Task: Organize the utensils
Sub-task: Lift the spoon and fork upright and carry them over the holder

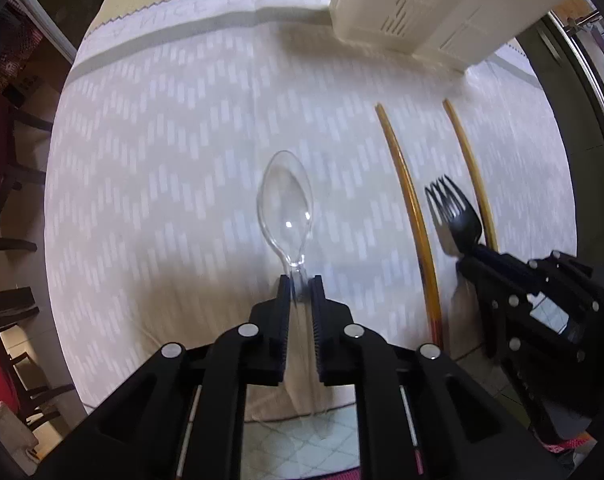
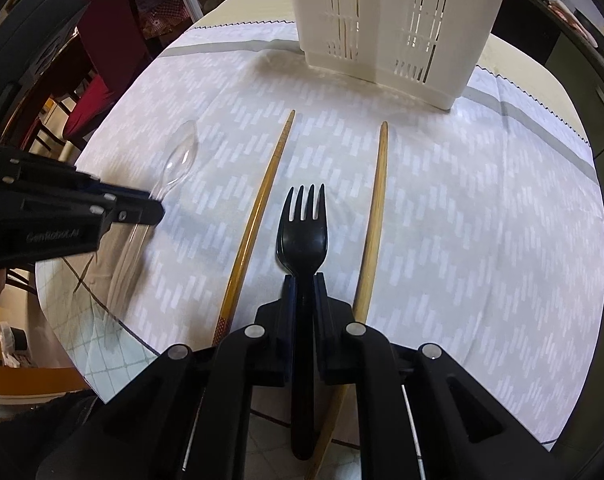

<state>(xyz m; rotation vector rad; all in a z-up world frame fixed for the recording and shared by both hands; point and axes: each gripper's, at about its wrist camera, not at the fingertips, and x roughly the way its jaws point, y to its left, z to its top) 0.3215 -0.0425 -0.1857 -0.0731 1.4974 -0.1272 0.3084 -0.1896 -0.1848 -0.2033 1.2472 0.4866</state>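
- The left gripper [image 1: 300, 286] points down at the table; its jaws are closed on the neck of a clear spoon [image 1: 287, 210], just behind the bowl.
- The spoon's bowl sticks out past the fingertips toward the far side, over the cloth [image 1: 190, 168]; its clear handle runs back between the jaws.
- The right gripper [image 2: 305, 284] is closed on the neck of a black fork [image 2: 303, 232], with the tines pointing to the far side and the handle running back between the fingers.
- The fork sits between two chopsticks: the left chopstick [image 2: 262, 196] and the right chopstick [image 2: 375, 200] both lie flat on the cloth, well apart, their tips toward the far side.
- The spoon and left gripper are left of both chopsticks; the fork and right gripper are to their right.
- A white slotted caddy [image 2: 389, 20] stands upright at the far edge of the cloth, beyond the chopstick tips.
- Dark chairs [image 1: 10, 184] stand left of the table.
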